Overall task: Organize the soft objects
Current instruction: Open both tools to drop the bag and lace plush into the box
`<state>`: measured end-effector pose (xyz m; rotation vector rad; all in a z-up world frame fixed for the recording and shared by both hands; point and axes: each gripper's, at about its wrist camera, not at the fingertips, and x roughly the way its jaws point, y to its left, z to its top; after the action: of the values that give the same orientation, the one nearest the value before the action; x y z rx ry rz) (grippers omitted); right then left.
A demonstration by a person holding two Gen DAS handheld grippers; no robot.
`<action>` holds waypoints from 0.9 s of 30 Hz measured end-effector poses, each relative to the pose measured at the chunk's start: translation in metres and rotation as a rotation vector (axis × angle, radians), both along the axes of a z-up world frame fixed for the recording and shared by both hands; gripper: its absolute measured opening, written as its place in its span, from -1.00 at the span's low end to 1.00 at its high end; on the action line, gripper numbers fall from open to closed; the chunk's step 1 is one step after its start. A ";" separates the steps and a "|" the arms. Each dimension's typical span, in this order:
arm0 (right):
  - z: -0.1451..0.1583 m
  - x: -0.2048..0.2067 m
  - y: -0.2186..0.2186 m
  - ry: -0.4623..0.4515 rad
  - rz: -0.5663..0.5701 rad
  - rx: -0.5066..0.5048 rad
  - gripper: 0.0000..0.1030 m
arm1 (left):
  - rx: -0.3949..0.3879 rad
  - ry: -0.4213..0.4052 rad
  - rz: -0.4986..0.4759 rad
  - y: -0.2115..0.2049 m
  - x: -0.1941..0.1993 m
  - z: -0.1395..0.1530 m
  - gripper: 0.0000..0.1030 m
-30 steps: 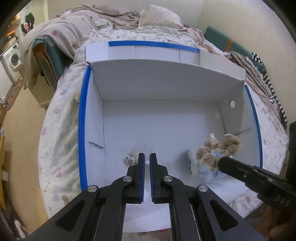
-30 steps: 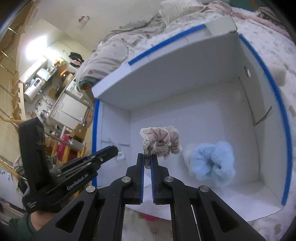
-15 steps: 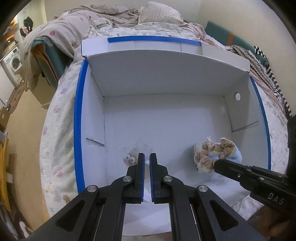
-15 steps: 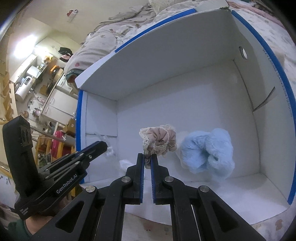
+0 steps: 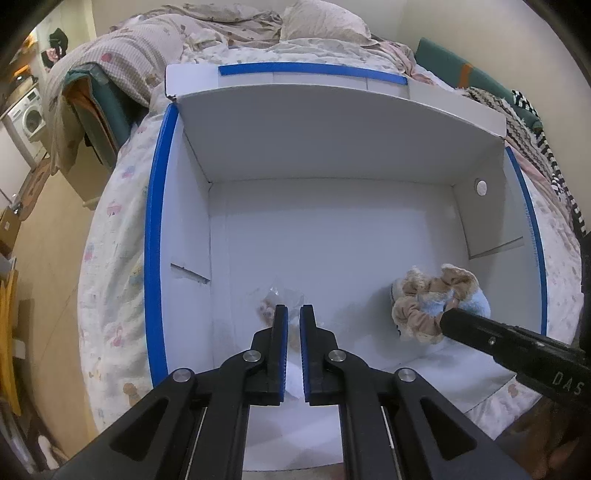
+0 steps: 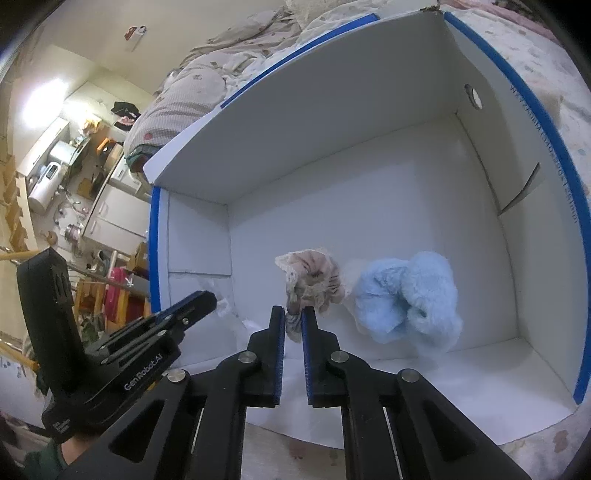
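A white cardboard box (image 5: 332, 147) with blue-taped edges lies open on a bed. My left gripper (image 5: 293, 314) is shut on a crinkly clear plastic packet (image 5: 284, 295) with a small beige toy in it, low over the box floor at the left. In the right wrist view my right gripper (image 6: 293, 317) still pinches the edge of a beige lace-trimmed scrunchie (image 6: 314, 273), and its jaws are opening. The scrunchie rests against a fluffy light-blue scrunchie (image 6: 406, 295) on the box floor at the right. The left wrist view shows the beige scrunchie (image 5: 417, 317) lying over the blue one (image 5: 476, 306).
The bed sheet (image 5: 118, 258) with small prints surrounds the box. Rumpled quilts and a pillow (image 5: 321, 26) lie behind it, and striped cloth (image 5: 535, 147) at the right. The far half of the box floor (image 5: 332, 229) is bare. A cluttered kitchen area (image 6: 74, 166) shows at left.
My right gripper has come down with the beige scrunchie, from hanging above the blue one to resting on it. Both views sit a little closer to the box. The left gripper stays shut.
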<state>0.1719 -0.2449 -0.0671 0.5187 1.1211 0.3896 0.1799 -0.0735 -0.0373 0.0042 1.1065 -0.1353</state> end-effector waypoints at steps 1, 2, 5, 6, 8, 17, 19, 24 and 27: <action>0.000 0.000 -0.001 -0.002 -0.007 -0.005 -0.76 | -0.001 0.002 0.002 0.001 0.000 0.000 -0.87; 0.001 0.000 -0.002 -0.004 -0.014 -0.005 -0.70 | -0.002 0.003 0.003 0.001 0.000 0.000 -0.86; 0.002 0.001 -0.009 -0.009 -0.042 -0.002 -0.39 | -0.003 0.001 0.009 0.003 0.001 0.000 -0.74; 0.001 0.002 -0.011 -0.009 -0.051 -0.004 -0.24 | -0.004 0.000 0.012 0.004 0.001 0.001 -0.61; 0.003 0.002 -0.015 -0.018 -0.077 0.004 0.47 | -0.011 -0.002 0.018 0.006 0.001 0.002 -0.34; 0.004 0.003 -0.024 -0.015 -0.124 0.016 0.51 | 0.004 -0.061 0.047 0.007 -0.003 0.012 0.33; 0.004 0.003 -0.024 -0.014 -0.118 0.018 0.51 | 0.015 -0.061 0.042 0.005 -0.002 0.013 0.33; 0.009 0.004 -0.021 -0.038 -0.103 -0.002 0.51 | 0.024 -0.062 0.038 0.006 -0.001 0.013 0.33; 0.009 0.002 -0.026 -0.039 -0.122 0.005 0.51 | 0.026 -0.076 0.046 0.008 -0.003 0.015 0.33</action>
<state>0.1742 -0.2706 -0.0579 0.5788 1.0454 0.2958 0.1768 -0.0651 -0.0219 0.0069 1.0320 -0.0785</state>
